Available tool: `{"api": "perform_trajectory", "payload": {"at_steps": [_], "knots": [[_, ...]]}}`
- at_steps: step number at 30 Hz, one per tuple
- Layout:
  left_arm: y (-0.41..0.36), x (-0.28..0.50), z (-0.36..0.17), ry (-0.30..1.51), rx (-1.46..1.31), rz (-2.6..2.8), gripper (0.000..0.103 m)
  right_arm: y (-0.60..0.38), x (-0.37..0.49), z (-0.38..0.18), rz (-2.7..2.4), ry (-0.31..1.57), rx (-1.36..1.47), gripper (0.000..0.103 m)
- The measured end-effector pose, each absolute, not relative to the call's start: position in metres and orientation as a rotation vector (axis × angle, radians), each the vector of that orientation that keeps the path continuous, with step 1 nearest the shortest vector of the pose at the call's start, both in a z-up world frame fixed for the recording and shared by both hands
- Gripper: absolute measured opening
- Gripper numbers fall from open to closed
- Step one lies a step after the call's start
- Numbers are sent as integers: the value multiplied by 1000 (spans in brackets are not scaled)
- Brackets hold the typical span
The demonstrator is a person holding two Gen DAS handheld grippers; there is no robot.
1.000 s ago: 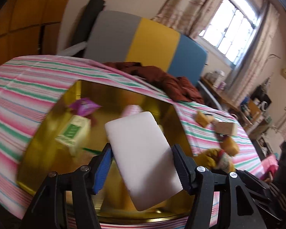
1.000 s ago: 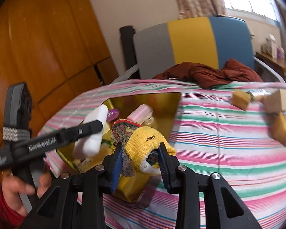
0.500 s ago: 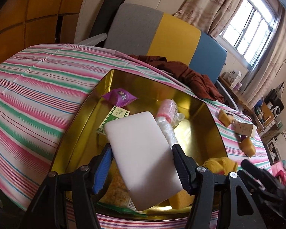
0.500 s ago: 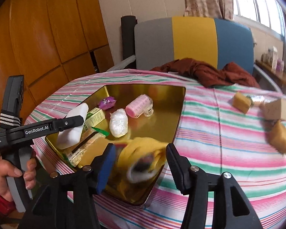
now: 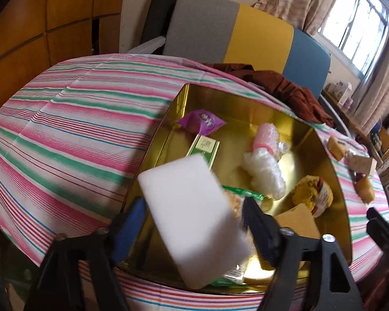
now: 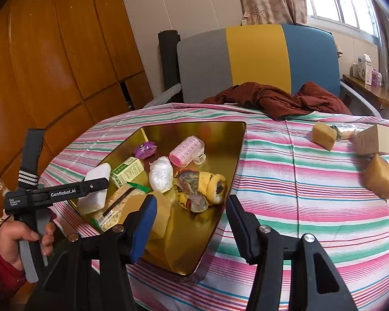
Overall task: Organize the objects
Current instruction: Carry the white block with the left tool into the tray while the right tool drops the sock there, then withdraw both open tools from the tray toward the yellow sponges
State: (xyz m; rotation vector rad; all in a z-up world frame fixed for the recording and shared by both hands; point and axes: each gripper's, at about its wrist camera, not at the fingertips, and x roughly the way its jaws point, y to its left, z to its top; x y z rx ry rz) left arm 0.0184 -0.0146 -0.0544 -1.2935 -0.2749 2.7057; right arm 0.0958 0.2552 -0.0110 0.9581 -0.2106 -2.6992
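The gold tray sat on the striped table, already holding a yellow sock roll and other small things. The left gripper hung over the tray's near corner with the white block between its jaws. The jaws were opening, and I think the pads no longer pressed on the block. The block's long side pointed away from the gripper, tipped down toward the tray, so it looked ready to drop straight in. The right gripper was open and empty, near the tray's front edge. Three tan blocks lay far off on its side, so the right hand was nearer to them.
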Motion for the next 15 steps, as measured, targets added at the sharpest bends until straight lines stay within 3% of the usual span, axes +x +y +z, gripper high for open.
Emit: {"api": "perform_trajectory", "payload": {"at_steps": [8,15], "knots": [[-11,31,-31,-319,-1146,2852,102,267,98,-11,-2726,-255,941,56],[18,34,-23,-388,-1098,2775,103,299,95,-16,-2790,-370,974,56]]}}
